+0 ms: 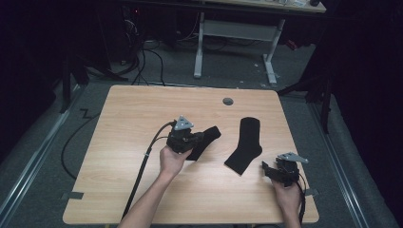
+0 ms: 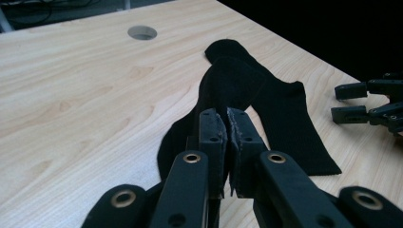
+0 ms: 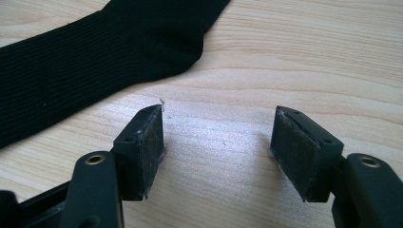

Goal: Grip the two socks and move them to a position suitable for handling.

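The work surface is a light wooden table (image 1: 142,190) with a round cable hole (image 1: 228,101) near its far edge. Two black socks lie on it, well apart from each other in the high view.

The left gripper (image 1: 186,139) sits at the centre of the table, held by the person's left hand (image 1: 172,160). Its jaws are pressed together on the fabric of the left sock (image 1: 205,140). In the left gripper view, the left gripper (image 2: 227,124) pinches a raised fold of the left sock (image 2: 228,85), and the cloth rises off the table at the clamping point while the remainder trails on the wood. The cable hole (image 2: 142,32) appears beyond it.

The right sock (image 1: 246,143) lies flat to the right of centre, bent at the heel, with one end pointing to the far edge and the other toward the person.

The right gripper (image 1: 267,170) rests near the right front corner of the table, just beside the near end of the right sock. In the right gripper view, the right gripper (image 3: 217,137) has its jaws spread wide with bare wood between them. The right sock (image 3: 95,52) lies ahead of the jaws, apart from both pads (image 3: 152,142).
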